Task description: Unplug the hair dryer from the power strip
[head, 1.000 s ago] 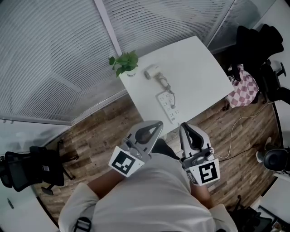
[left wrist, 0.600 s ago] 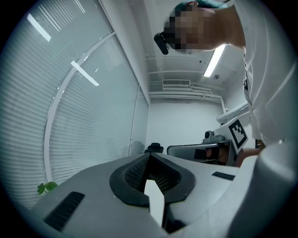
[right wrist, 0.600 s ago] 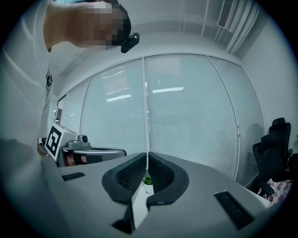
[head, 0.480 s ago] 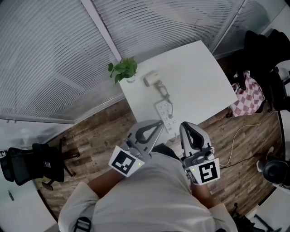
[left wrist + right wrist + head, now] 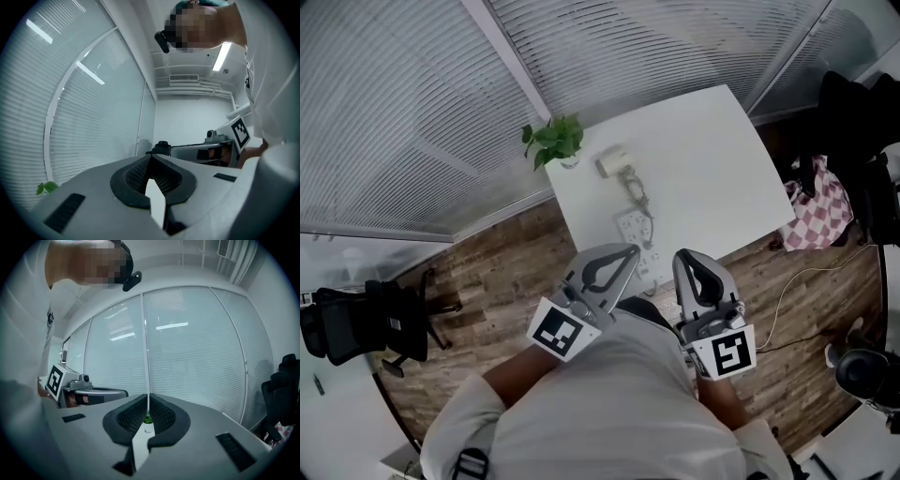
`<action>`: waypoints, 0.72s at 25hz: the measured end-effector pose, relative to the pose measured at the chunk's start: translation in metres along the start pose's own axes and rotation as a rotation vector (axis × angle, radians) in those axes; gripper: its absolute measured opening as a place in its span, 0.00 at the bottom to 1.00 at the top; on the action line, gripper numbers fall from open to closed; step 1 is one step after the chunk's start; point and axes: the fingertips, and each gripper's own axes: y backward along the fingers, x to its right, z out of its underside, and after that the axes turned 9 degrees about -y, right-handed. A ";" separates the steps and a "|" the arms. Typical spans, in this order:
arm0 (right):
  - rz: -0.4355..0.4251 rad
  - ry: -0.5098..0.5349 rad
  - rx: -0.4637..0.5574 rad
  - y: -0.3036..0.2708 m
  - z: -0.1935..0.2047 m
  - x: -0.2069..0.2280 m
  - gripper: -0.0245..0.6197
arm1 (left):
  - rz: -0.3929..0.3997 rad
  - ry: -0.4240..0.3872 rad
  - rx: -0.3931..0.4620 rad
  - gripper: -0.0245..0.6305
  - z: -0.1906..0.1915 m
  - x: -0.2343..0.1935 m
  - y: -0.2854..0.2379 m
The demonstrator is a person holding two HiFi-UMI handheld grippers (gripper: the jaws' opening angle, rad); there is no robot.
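Note:
In the head view a white hair dryer (image 5: 611, 161) lies on the white table (image 5: 712, 159), and its cord runs to a white power strip (image 5: 634, 227) nearer the table's front edge. My left gripper (image 5: 629, 252) and right gripper (image 5: 682, 256) are held level side by side at that front edge, short of the strip. Both are shut with nothing between the jaws. The left gripper (image 5: 149, 157) and right gripper (image 5: 148, 396) show closed tips in their own views. From this distance I cannot make out the plug on the strip.
A small potted plant (image 5: 553, 141) stands at the table's far left corner. Window blinds (image 5: 441, 112) run behind the table. A black office chair (image 5: 356, 323) is at the left, a checkered bag (image 5: 817, 211) on a chair at the right, and a white cable (image 5: 787, 291) lies on the wooden floor.
Both grippers have moved forward toward the table; their tips now reach the near end of the power strip in the head view. Both stay shut.

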 end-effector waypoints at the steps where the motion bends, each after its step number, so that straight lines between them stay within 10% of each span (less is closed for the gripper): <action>1: 0.001 -0.002 -0.006 -0.001 0.002 0.003 0.09 | 0.001 -0.002 -0.003 0.08 0.001 -0.001 -0.002; 18: 0.102 -0.026 -0.089 -0.033 0.060 0.017 0.09 | 0.140 -0.103 -0.148 0.08 0.067 -0.026 -0.013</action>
